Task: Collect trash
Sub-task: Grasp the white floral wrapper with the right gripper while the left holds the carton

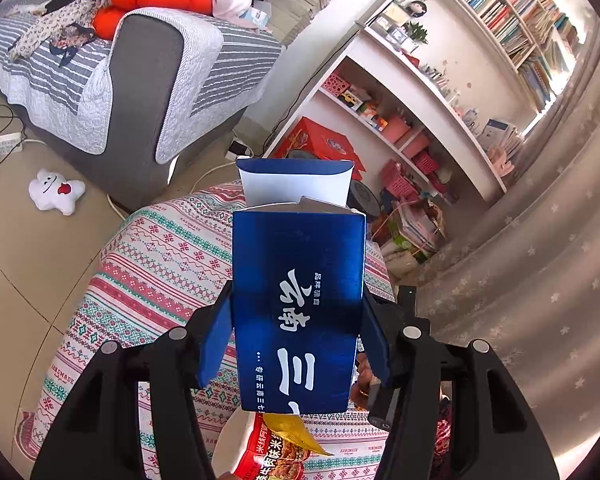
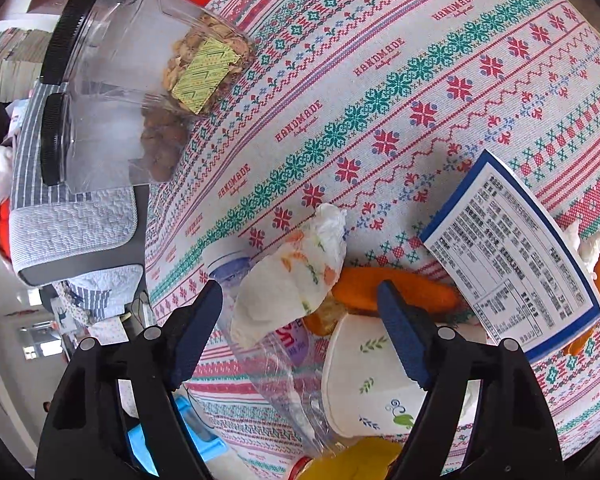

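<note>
1. Blue cardboard fills my left view: the left gripper [image 1: 296, 340] has its jaws pressed against both sides of a dark blue box [image 1: 298, 300] with white Chinese lettering, held up off the counter [image 1: 160, 264], its top flap open and pointing away from me.
2. Just under the box, at the bottom of that view, I see a red food packet [image 1: 268, 452] with a yellow wrapper [image 1: 290, 426] lying on it.
3. On my right side, the right gripper [image 2: 300, 332] hangs over the trash pile with its jaws wide apart and nothing between them that they touch.
4. Below those jaws lie a crumpled tissue [image 2: 292, 276] with orange and green print, a clear plastic bottle [image 2: 276, 360] lying on its side, and a white paper cup [image 2: 372, 380] with small leaf motifs, all crowded together.
5. Orange peel [image 2: 400, 288] sits just behind the cup, touching the pile.
6. To the right of the peel, the blue-edged back panel of the same box [image 2: 516, 260] shows its printed white table, tilted above the cloth; more peel and white tissue show beyond it.
7. Farther along the patterned "HANDMADE" cloth, two clear jars [image 2: 140, 92] with black lids stand near the counter's far edge, with brown snacks and a yellowish sachet inside.
8. Beyond the counter in the left view, I see a grey sofa [image 1: 140, 92] with a striped cover, a white plush toy [image 1: 56, 192] on the floor, and a white bookshelf [image 1: 460, 60].
</note>
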Tool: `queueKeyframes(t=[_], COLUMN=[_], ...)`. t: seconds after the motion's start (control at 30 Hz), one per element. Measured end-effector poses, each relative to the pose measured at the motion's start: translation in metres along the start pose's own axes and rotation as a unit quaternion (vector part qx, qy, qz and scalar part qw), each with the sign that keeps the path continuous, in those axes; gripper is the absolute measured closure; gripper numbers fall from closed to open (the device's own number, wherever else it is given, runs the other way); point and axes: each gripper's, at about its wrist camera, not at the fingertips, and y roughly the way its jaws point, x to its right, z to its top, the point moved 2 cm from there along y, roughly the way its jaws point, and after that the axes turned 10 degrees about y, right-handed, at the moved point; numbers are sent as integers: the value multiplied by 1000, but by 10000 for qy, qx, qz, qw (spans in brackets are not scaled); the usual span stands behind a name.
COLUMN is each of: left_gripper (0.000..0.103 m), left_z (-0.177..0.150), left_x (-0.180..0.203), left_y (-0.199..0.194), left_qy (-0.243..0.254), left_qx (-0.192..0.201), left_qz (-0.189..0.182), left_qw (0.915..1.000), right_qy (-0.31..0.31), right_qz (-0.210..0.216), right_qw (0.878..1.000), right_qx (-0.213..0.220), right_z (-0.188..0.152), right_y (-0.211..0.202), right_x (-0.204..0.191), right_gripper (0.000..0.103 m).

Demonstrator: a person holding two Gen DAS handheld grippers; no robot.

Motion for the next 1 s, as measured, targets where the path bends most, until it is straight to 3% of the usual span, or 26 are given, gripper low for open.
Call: queueKeyframes(t=[0.17, 0.37, 0.6, 0.77, 1.0], left_gripper=[46, 46, 46, 46, 46], left_z=[-4, -6, -6, -7, -6], left_x=[-2, -3, -2, -1, 10], left_y=[1, 6, 8, 5, 2], left_qy=[44, 20, 49, 69, 209], left_qx=[-58, -99, -86, 64, 303], left_qz=[-10, 66, 156, 269, 279], left_qw=[10000, 9999, 9998, 9996, 9989], right_qy=[192, -176, -807, -1544, -2318], right_qz=[-3, -164, -7, 116, 330], right_qw=[9998, 9997, 9952, 9804, 9452], right_qx=[33, 30, 554, 1218, 2275], right_z=[5, 7, -6, -24, -59], right_y=[9, 11, -14, -56, -133], right_x=[0, -8, -25, -44, -49], right_gripper=[29, 63, 65, 65, 65])
